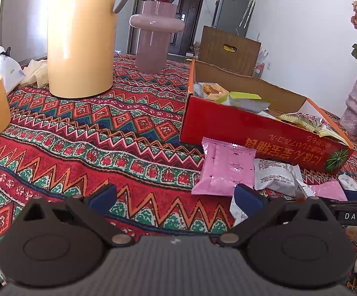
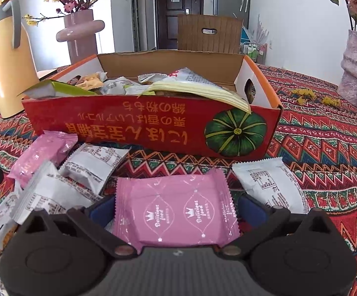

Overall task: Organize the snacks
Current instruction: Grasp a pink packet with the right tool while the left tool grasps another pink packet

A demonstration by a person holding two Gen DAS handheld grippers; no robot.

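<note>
Left wrist view: the left gripper (image 1: pixel 176 198) hangs released and empty over the counter (image 1: pixel 84 135), near a pink packet (image 1: pixel 225 170) lying beside the red box (image 1: pixel 252 133). Right wrist view: the right gripper (image 2: pixel 177 209) has its jaws around a flat, glossy pink snack packet (image 2: pixel 176 209), seemingly grasping it; next likely calls for lifting it into the box.

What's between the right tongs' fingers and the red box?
A pink "Delicious food" snack packet sits between the right tongs; beyond it is bare patterned tablecloth up to the red cardboard box, in the right wrist view.
</note>
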